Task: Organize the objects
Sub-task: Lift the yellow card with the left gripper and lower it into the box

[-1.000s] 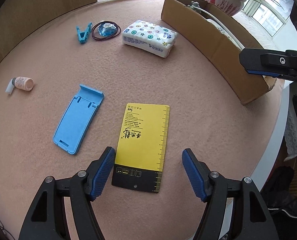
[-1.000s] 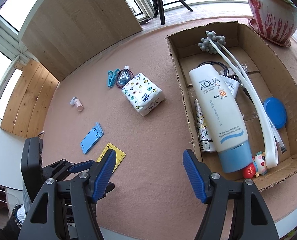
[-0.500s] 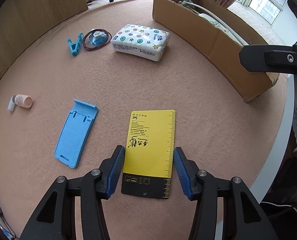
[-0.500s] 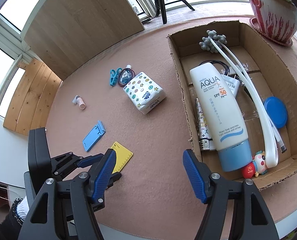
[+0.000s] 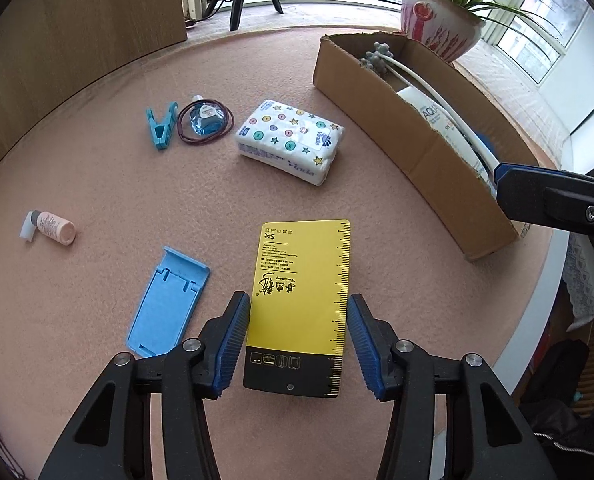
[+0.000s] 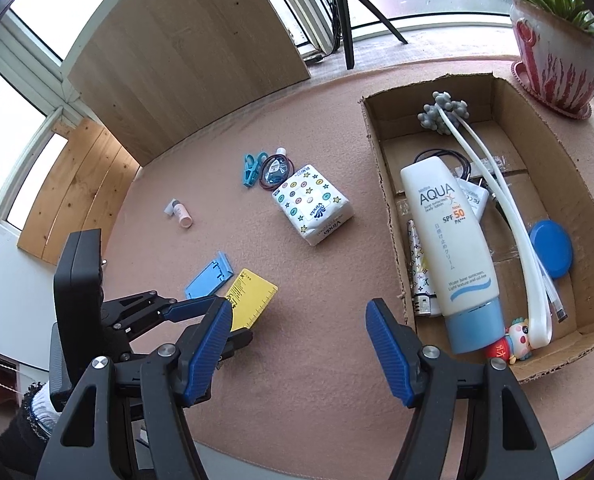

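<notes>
A yellow and black ruler card (image 5: 301, 304) is held by its two long edges between the blue pads of my left gripper (image 5: 297, 344), with its far end raised off the pink mat. The card also shows in the right wrist view (image 6: 253, 300). My right gripper (image 6: 297, 352) is open and empty, hovering above the mat to the left of the cardboard box (image 6: 381, 168). The box holds a sunscreen tube (image 6: 449, 248), a white massager (image 6: 497, 216), a blue lid (image 6: 551, 248) and a small doll (image 6: 515, 340).
On the mat lie a blue phone stand (image 5: 169, 300), a small pink bottle (image 5: 53, 228), a tissue pack (image 5: 291, 140), a teal clip (image 5: 161, 124) and a blue bottle inside a hair band (image 5: 205, 118). A potted plant (image 6: 557, 60) stands behind the box. The table edge (image 5: 537, 308) is at the right.
My left gripper has closed its jaws from wide open onto the card's two long edges and tipped the card up. My right gripper has stayed open, drifting slightly.
</notes>
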The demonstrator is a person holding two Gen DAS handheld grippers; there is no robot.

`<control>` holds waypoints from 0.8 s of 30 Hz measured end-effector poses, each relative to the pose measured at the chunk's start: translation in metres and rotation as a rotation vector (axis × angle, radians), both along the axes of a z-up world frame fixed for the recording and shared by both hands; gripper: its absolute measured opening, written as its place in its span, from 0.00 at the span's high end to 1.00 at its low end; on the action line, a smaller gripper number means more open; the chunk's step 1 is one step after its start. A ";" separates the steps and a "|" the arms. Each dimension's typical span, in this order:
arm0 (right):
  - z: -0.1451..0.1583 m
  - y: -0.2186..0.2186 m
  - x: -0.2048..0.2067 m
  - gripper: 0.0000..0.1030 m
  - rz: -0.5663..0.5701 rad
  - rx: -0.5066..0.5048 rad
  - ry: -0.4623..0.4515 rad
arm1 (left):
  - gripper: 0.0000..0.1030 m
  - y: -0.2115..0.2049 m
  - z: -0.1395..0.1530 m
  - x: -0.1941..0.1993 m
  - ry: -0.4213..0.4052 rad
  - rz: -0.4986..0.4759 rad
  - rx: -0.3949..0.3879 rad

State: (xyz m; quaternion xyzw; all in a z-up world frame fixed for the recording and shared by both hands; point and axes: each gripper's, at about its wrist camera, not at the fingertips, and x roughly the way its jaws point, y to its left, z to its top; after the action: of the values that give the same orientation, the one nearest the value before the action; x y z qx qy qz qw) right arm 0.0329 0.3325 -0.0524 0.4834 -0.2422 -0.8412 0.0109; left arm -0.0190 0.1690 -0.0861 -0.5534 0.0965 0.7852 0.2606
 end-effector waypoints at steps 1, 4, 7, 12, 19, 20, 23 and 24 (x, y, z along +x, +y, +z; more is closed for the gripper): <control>0.003 0.003 0.003 0.36 -0.013 0.015 0.007 | 0.48 0.004 0.006 -0.004 0.011 -0.003 0.007; 0.011 0.016 0.012 0.36 -0.051 0.040 0.020 | 0.48 0.019 0.024 -0.021 0.046 -0.020 0.029; 0.015 0.029 0.021 0.36 -0.094 0.082 0.018 | 0.48 0.038 0.034 -0.039 0.075 -0.047 0.058; 0.015 0.054 0.038 0.36 -0.164 0.103 0.004 | 0.48 0.077 0.044 -0.062 0.109 -0.103 0.096; 0.009 0.081 0.057 0.36 -0.240 0.099 -0.012 | 0.48 0.136 0.044 -0.076 0.123 -0.167 0.118; 0.009 0.084 0.060 0.36 -0.248 0.097 -0.014 | 0.48 0.142 0.043 -0.077 0.123 -0.170 0.118; 0.007 0.091 0.065 0.36 -0.265 0.099 -0.021 | 0.48 0.157 0.039 -0.081 0.120 -0.178 0.120; 0.007 0.093 0.067 0.36 -0.269 0.101 -0.023 | 0.48 0.161 0.038 -0.082 0.119 -0.181 0.119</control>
State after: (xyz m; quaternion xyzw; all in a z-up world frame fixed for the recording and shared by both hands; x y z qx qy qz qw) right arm 0.0994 0.4257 -0.0455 0.4561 -0.2622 -0.8406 -0.1288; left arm -0.1012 0.3300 -0.0478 -0.4784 0.1145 0.7944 0.3564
